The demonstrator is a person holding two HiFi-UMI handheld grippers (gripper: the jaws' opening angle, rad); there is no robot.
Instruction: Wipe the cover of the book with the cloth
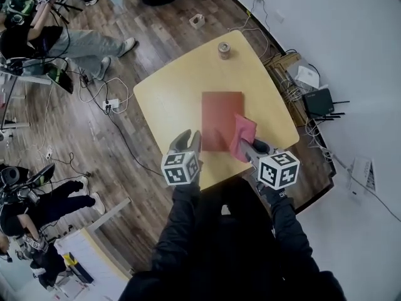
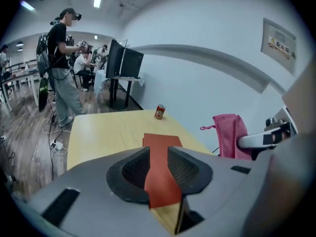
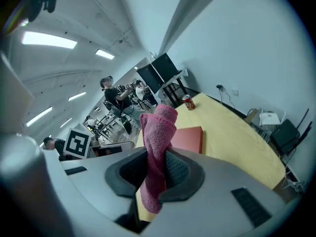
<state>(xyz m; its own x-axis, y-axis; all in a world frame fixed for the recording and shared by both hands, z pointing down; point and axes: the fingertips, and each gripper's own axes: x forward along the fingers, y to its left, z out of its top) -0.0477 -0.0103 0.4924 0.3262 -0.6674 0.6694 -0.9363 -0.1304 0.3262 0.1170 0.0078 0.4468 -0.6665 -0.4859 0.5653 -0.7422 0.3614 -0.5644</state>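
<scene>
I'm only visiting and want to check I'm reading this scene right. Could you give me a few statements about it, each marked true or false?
1. The right gripper holds the pink cloth. True.
2. The red book stands upright on the table. False: it lies flat.
3. The left gripper grips the book. False: its jaws are apart with nothing between them.
4. A can stands near the table's far edge. True.

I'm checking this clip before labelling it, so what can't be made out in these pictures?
Near right corner of the book: head view, covered by the cloth in the right tool.
Near corners of the book: left gripper view, behind the left tool.
Label on the can: too small in every view.
Dirt on the cover: too small to tell.
</scene>
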